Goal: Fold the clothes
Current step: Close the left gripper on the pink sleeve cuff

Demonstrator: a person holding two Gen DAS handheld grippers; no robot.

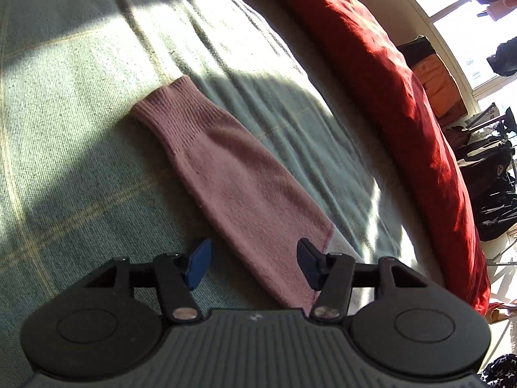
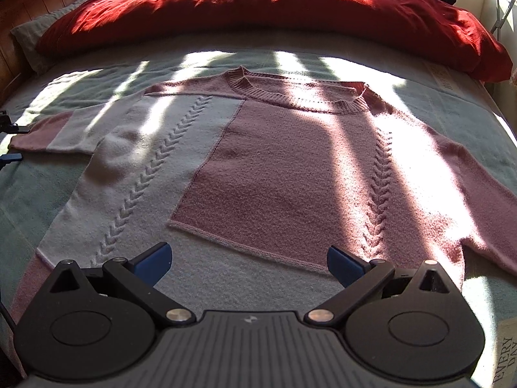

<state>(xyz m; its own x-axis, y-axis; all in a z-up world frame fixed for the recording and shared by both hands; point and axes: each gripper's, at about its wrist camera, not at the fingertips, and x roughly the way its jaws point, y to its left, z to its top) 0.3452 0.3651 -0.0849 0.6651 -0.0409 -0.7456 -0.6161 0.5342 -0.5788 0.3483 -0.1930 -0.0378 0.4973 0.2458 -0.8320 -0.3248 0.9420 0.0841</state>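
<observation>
pink sweater (image 2: 278,161) flat, green blanket (image 1: 80,97)

Pink-and-grey sweater (image 2: 274,168), green blanket (image 1: 64,129), red pillow (image 2: 258,9)

sweater (image 2: 274,168): right sleeve cut by frame edge | sleeve (image 1: 226,174): near end hidden under left claw (image 1: 255,263)

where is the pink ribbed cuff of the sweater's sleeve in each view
Left wrist view: the pink ribbed knit cuff lies upper centre-left, ending the sleeve that runs up from the hand-held gripper.
Right wrist view: the cuff itself isn't clearly visible; only that sleeve's pink end shows at the far left edge.
Shared landmark: the long red fabric pillow along the green woven blanket.
</observation>
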